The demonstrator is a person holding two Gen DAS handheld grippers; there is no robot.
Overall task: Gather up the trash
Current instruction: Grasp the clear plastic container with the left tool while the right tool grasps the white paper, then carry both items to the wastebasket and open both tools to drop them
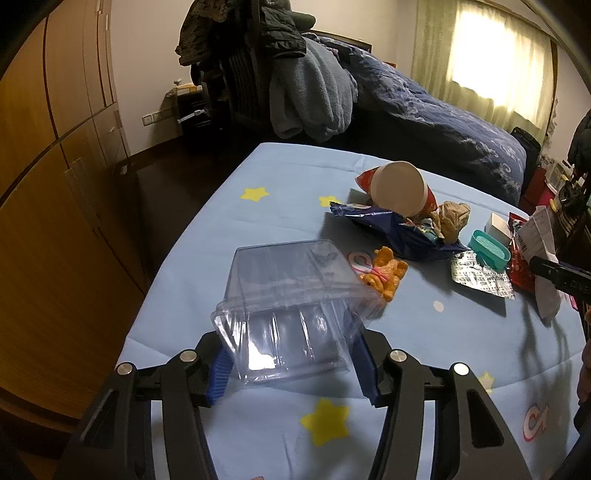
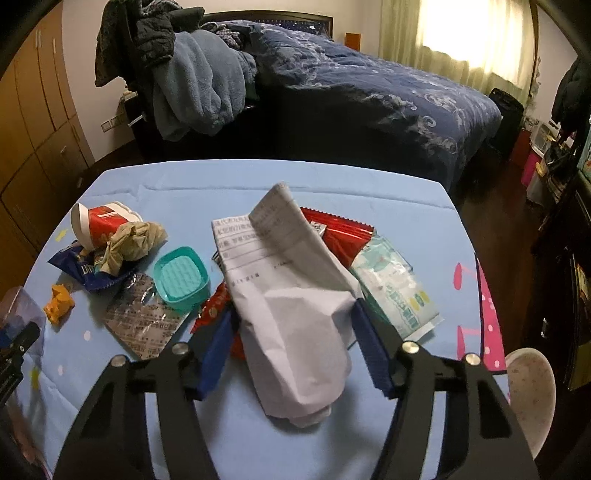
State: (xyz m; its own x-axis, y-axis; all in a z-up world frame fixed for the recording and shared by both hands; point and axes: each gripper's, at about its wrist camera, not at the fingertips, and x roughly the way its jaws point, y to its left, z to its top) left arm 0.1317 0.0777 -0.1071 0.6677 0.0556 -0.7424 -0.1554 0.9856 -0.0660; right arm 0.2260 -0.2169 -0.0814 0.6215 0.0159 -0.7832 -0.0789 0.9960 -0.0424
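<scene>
A clear plastic box [image 1: 284,314] is clenched in the left tongs [image 1: 291,363], and a crumpled printed paper [image 2: 291,306] is clenched in the right tongs [image 2: 291,350], both low over the blue tabletop [image 2: 221,177]. Collection appears barely begun. A paper cup [image 2: 99,221], wrappers and a foil blister sheet [image 2: 142,319] are left strewn there, and no bin is seen.

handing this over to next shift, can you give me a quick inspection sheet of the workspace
surface: table under a light blue star-print cloth
job's things: clear plastic box, folded paper, tipped paper cup, blue snack bag, red wrapper
clutter: teal dish, orange toy, tissue pack, foil blister sheet
grippers: left gripper shut on the clear plastic box; right gripper shut on the folded paper
cables: nothing seen
surroundings: bed, wardrobe, curtained window
</scene>
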